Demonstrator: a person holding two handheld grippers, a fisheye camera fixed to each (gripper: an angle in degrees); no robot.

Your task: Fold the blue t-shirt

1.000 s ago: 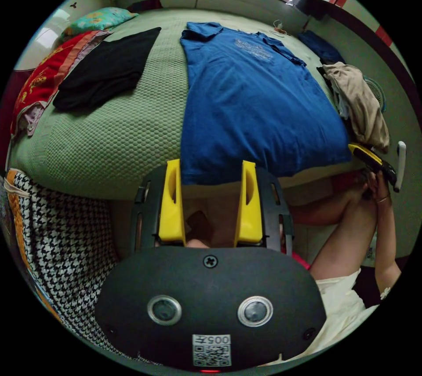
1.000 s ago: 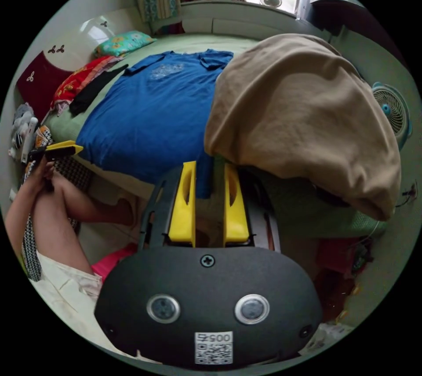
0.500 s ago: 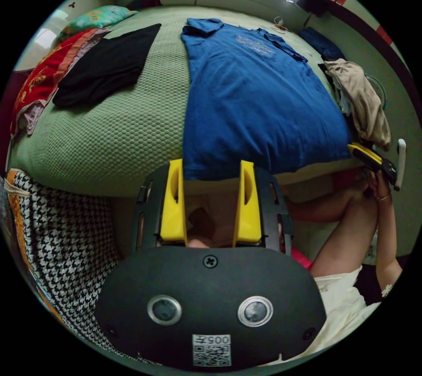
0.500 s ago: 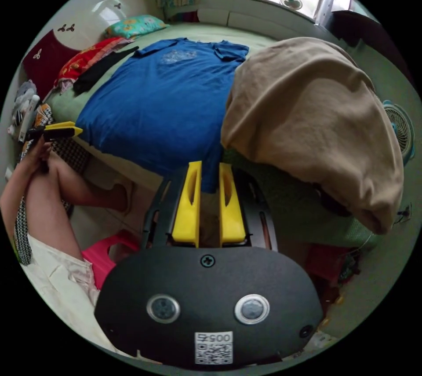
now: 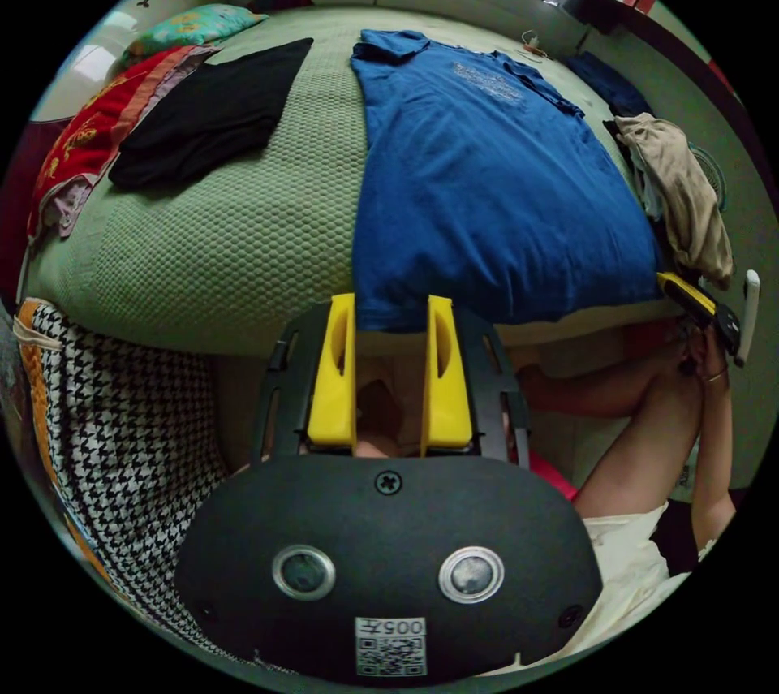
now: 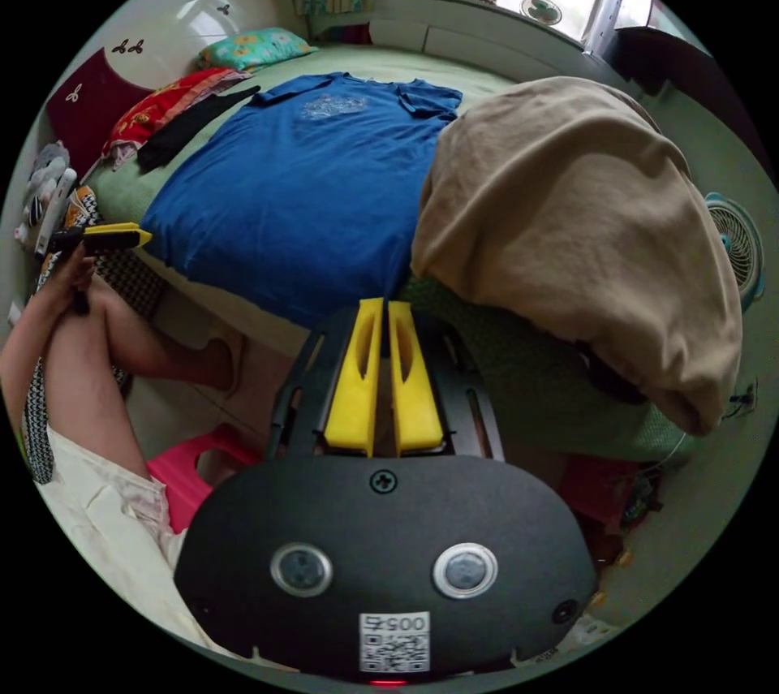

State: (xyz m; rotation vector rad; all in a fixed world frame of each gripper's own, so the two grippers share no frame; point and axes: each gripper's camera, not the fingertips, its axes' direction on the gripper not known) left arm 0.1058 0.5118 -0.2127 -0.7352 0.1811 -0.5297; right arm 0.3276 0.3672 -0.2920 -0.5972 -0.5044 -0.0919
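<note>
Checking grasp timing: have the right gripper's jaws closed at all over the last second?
Yes. The right gripper has narrowed its jaws to a thin gap, its tips at the near hem corner of the blue t-shirt, beside the tan garment.

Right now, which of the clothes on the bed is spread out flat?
The blue t-shirt, laid open down the green bed cover with its hem at the near edge. The black garment lies folded, and the tan one is heaped.

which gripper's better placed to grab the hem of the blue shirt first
Left, probably. The left gripper has its jaws apart, straddling the blue t-shirt hem; the right gripper is nearly closed at the hem corner.
</note>
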